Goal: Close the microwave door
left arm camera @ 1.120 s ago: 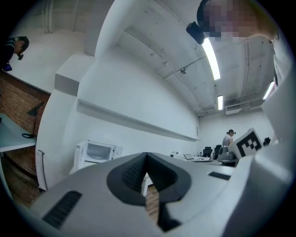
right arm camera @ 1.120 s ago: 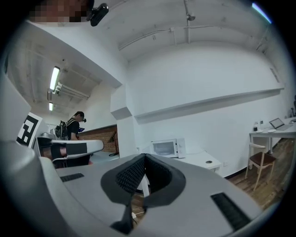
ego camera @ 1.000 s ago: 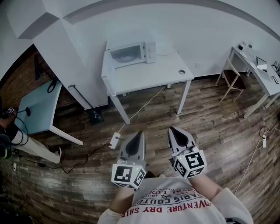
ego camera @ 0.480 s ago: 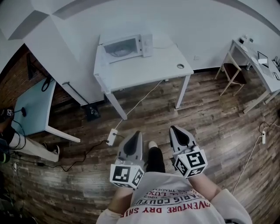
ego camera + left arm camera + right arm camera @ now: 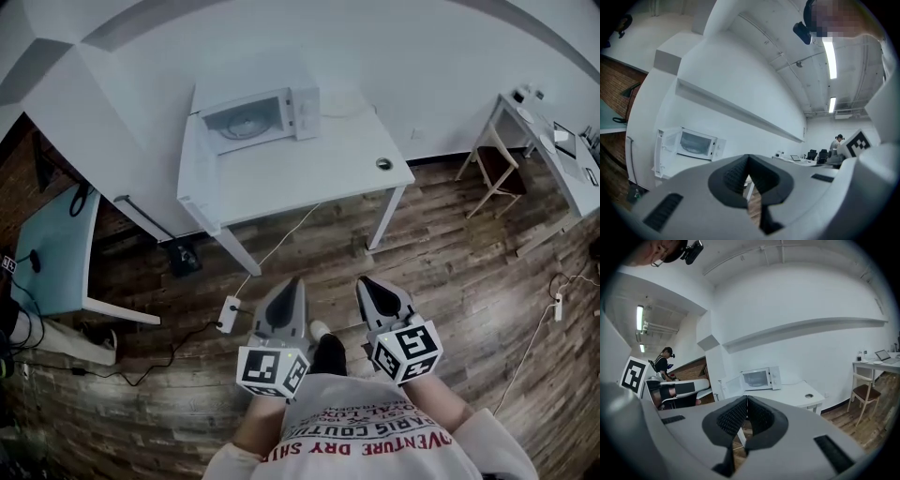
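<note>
The person wears a pale long-sleeved shirt [image 5: 375, 441] with rows of red block lettering across the chest, and a dark trouser leg [image 5: 328, 354] shows just beyond its hem. The left gripper [image 5: 292, 284] and the right gripper [image 5: 368, 284] are light grey shells with a dark panel on top, each tapering from a broad body to a narrow tip. Each carries at its rear a white cube printed with black square markers, the left cube [image 5: 272, 370] and the right cube [image 5: 406, 352]. In the gripper views the jaws are smooth grey with dark slotted vents, lined inside with black ribbed pads [image 5: 733, 176].
</note>
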Tool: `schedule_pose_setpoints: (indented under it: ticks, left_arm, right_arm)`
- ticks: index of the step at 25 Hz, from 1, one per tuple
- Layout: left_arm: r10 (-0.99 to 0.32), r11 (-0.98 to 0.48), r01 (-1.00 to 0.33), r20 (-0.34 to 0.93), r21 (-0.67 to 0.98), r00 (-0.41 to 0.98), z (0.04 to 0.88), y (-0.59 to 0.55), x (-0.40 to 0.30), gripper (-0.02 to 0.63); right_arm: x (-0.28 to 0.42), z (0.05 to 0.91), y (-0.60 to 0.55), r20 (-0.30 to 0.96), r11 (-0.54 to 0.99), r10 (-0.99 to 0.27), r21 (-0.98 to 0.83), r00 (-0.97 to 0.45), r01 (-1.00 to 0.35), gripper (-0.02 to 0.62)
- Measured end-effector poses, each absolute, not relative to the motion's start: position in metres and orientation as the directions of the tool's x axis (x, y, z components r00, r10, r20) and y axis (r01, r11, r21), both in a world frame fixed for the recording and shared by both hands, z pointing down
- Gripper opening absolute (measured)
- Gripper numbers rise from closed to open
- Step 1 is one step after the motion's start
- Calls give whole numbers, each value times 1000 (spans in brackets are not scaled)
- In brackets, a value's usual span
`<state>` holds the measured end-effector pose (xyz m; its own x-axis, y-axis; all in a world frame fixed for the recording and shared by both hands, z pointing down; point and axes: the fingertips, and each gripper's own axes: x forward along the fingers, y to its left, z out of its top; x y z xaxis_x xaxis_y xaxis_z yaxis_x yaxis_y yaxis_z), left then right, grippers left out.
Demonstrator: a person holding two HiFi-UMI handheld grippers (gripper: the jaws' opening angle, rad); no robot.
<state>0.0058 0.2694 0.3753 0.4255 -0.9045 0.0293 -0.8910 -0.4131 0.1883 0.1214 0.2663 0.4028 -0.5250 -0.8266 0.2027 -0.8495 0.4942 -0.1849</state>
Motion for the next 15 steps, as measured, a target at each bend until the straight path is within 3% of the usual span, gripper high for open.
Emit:
schedule_pose_setpoints:
  ticks: [15]
  left_arm:
    - [-947,-303,-940,57,158,315,373,71,-64,2]
  right_arm:
    - [79,392,44,216,541,-796,-165,-565,-825,12]
